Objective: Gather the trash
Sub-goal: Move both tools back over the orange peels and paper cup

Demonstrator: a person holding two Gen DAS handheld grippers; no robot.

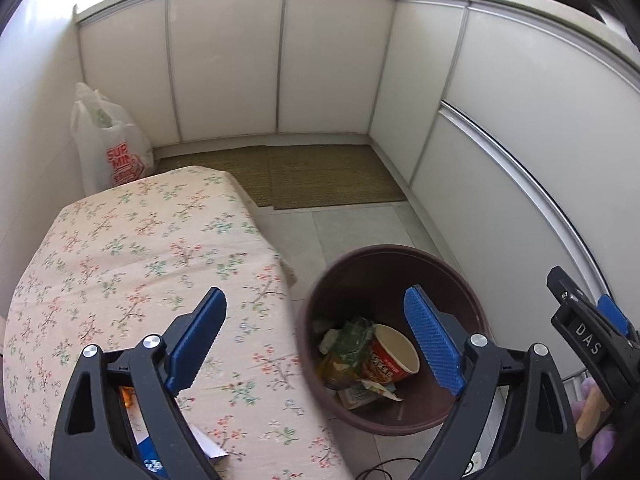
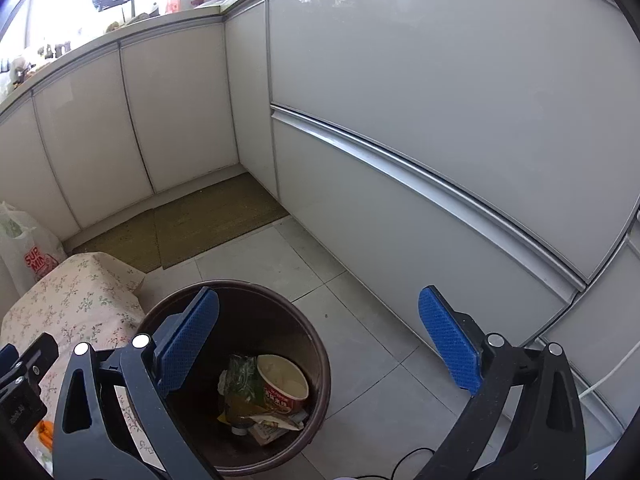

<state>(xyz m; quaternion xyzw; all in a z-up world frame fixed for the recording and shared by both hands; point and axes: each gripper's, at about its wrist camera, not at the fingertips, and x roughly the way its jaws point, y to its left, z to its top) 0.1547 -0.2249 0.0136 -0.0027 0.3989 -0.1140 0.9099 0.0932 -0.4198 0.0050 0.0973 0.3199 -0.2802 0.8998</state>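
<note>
So your left gripper [image 1: 316, 336] hangs with its jaws spread wide and nothing between them, one blue pad over the flowered tablecloth [image 1: 152, 248] and the other over the mouth of the brown bin [image 1: 352, 264]. Your right gripper [image 2: 320, 340] is spread just as wide and also holds nothing; it hangs over the bin's far edge and the grey floor tiles [image 2: 360, 320] beside the cabinet fronts [image 2: 440, 100].

Judging by what lies in the bin, a good part of the collecting looks done: a red noodle cup [image 1: 394, 354] lies on its side at the bottom, touching a crumpled green wrapper [image 1: 352, 340], with a flat paper packet [image 1: 360, 392] under them. All of that is well inside the rim.

What is left is harder to read. Low at the near edge of the table, partly hidden behind your left gripper, you can see a white and blue packet or box [image 1: 208, 448] and a bit of something orange [image 1: 128, 396]; whether these are trash you cannot tell from here. A white plastic bag [image 1: 108, 144] stands on the floor against the wall, past the far end of the table and well apart from the bin. The rest of the cloth that shows is bare, so your next pick probably lies at that near edge
</note>
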